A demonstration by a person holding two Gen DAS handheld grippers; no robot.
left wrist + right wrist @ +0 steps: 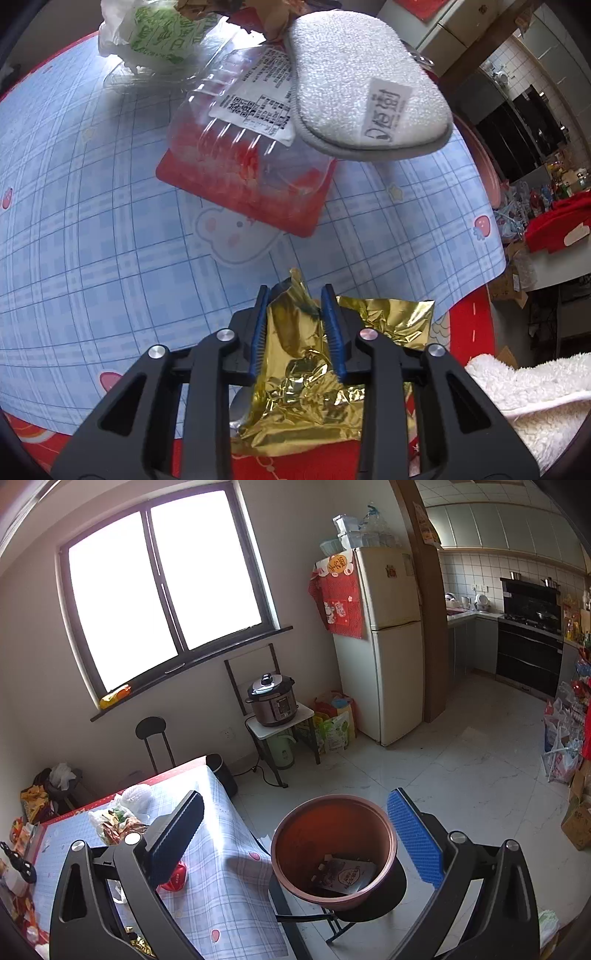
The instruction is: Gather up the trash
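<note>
left gripper (300,328) is clamped on a crumpled gold foil wrapper (314,373), its blue pads (332,332) pinching a raised fold of the foil. the wrapper lies at the near edge of the table, half on the blue plaid tablecloth (92,229) and half on the red border beneath; its long axis runs roughly along the fingers, with a pointed tip aimed away toward the table's middle. just right of it the cloth's corner ends and a white fleecy fabric (528,391) sits close by, leaving little room on that side. ahead, a stretch of bare cloth separates the wrapper from a clear plastic clamshell box (240,147) resting on a red card (295,214), with a grey-edged white sponge pad (362,85) overlapping its far right and a green-printed plastic bag (147,37) beyond.

right gripper (295,834) hangs off the table's side with its jaws wide apart and nothing between them. below it a terracotta-coloured pot (332,849) stands on a black stool (369,908) just beside the table edge, mouth up, with a dark printed packet (343,877) lying flat inside. white tiled floor (461,768) spreads open past the pot toward the fridge (384,646).
</note>
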